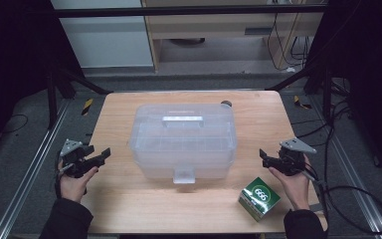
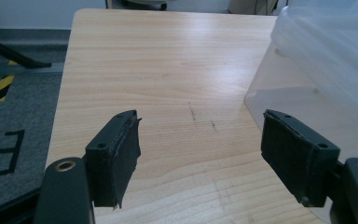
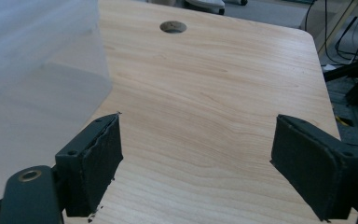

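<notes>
Nearest the high camera, two dark sleeves come up over the near edge of a pale wooden table (image 1: 129,199), which stands on grey carpet with black frame legs, floor rails and loose cables around it. Both the left gripper (image 1: 99,156) and the right gripper (image 1: 264,155) are spread wide and empty, flanking a translucent lidded storage box (image 1: 183,139) at the table's middle. A green carton (image 1: 258,198) sits near the right hand, and a round hole (image 3: 173,26) lies by the far edge.

Box (image 2: 326,51) cut off at right edge, left gripper view; contents unreadable through cloudy walls. Carton (image 1: 259,198) lettering partly illegible.
</notes>
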{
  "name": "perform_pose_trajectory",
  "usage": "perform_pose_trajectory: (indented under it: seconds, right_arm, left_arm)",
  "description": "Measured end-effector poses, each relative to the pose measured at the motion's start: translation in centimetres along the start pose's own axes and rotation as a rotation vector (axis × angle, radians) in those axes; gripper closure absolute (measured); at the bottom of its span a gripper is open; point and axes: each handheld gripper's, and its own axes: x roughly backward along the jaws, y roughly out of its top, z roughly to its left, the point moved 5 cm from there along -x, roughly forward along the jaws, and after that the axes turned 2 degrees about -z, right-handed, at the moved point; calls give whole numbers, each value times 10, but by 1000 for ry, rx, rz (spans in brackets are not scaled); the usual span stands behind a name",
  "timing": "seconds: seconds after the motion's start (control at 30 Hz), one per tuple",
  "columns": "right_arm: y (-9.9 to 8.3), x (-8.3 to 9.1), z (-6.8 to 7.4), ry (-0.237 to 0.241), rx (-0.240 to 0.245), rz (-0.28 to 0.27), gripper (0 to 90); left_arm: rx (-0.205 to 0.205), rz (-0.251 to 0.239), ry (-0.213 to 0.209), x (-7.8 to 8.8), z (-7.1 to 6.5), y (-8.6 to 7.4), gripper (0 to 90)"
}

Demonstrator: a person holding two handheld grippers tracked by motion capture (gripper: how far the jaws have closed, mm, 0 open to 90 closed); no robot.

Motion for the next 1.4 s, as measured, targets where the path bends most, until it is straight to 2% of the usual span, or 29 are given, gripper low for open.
perform_pose_trajectory:
  seconds: [0.07,0.1,0.23,0.33,0.47,0.83,0.97,1.03,1.27,1.4]
  right_arm:
    - [-1,0,1,4,3,6,161]
    - [-2,-1,1,1,17,10,159]
    - [-2,-2,3,11,7,13,158]
    - [-2,-3,3,11,22,20,156]
    - [-1,-2,1,6,5,16,150]
    - [-1,-2,2,14,9,17,138]
    - [-2,-2,2,16,12,19,137]
    - [-2,-4,3,21,18,24,135]
    - [-2,-3,3,21,19,26,133]
    - [-3,-4,4,21,30,28,132]
  left_arm:
    - [-10,-5,-6,1,-1,1,271]
    - [-28,-6,-18,3,-4,4,271]
    - [-48,-14,-28,5,-8,8,273]
    - [-75,-19,-48,7,-11,13,272]
    - [-87,-26,-80,11,-14,20,271]
    - [-142,-27,-144,15,-24,37,265]
    - [-156,-36,-156,17,-27,43,266]
    - [-180,-46,-168,20,-31,51,266]
    - [-206,-63,-181,22,-38,63,268]
    - [-243,-71,-191,23,-46,73,267]
